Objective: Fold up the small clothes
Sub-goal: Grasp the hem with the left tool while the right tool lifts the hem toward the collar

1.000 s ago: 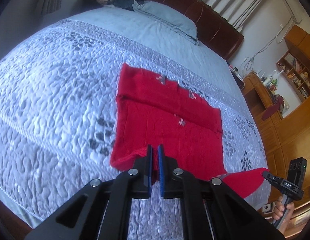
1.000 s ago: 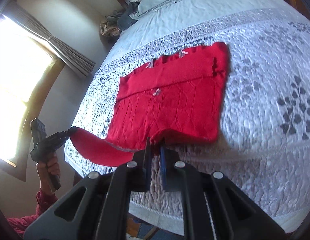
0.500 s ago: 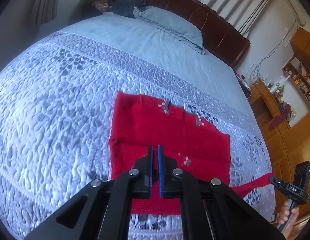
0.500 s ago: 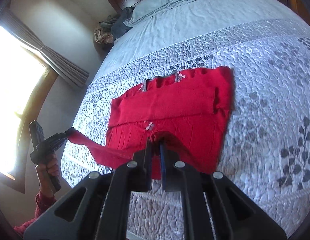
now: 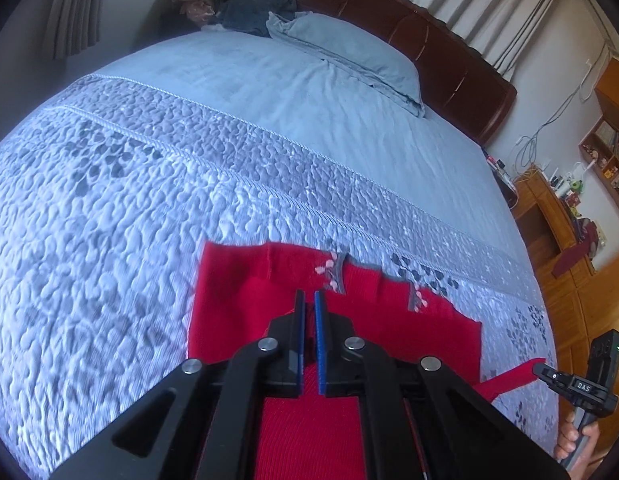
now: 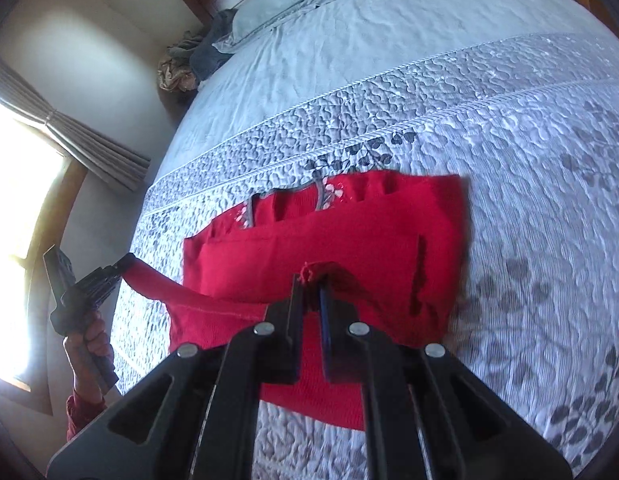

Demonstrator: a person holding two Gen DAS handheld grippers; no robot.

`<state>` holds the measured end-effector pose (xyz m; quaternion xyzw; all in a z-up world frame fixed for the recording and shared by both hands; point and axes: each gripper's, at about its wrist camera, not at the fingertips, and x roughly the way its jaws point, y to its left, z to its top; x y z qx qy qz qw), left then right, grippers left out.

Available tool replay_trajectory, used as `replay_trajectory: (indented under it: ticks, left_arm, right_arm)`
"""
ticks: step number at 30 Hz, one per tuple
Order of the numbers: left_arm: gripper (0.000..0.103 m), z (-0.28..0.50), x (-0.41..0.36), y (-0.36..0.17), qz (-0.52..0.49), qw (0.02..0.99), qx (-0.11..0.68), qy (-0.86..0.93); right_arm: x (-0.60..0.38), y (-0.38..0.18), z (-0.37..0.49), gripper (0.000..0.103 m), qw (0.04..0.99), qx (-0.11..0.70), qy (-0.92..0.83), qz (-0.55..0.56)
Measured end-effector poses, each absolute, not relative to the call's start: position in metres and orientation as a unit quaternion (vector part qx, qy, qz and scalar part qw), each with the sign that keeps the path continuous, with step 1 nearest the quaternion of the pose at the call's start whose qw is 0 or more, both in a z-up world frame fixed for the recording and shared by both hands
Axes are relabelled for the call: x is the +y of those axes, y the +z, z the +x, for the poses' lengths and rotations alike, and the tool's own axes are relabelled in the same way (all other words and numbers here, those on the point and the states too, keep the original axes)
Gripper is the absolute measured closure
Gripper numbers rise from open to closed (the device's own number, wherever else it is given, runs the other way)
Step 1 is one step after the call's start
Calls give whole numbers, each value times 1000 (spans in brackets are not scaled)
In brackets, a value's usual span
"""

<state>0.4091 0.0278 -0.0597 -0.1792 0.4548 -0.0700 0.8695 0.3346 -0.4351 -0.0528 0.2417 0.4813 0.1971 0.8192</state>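
Both grippers are clamped on the bottom hem of the red sweater (image 6: 349, 248), one at each corner, and this is the fold itself: the lower half is lifted and carried over the body toward the collar. The left gripper (image 5: 309, 308) pinches red knit between its blue pads, and the right gripper (image 6: 311, 286) has a tuft of it poking up between its closed jaws. The sweater lies across the quilted bedspread (image 6: 509, 128), sleeves already tucked in, collar toward the pillow (image 5: 349, 48). Next, I'd say, both corners need to come down level with the shoulders, edges square, before either grip lets go, or the fold lands crooked.
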Motion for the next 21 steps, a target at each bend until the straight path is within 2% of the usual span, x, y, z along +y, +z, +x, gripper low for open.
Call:
replay_trajectory:
  ticks: [9,21]
  left_arm:
    - [99,474,14,-106,-161,859,485,-45]
    - [99,516,9,-162,-143,842,519,-17]
  right_arm:
    - [-439,-97,413,97,795,520,173,260]
    - [-431,-144,472,97,780,555,138,255]
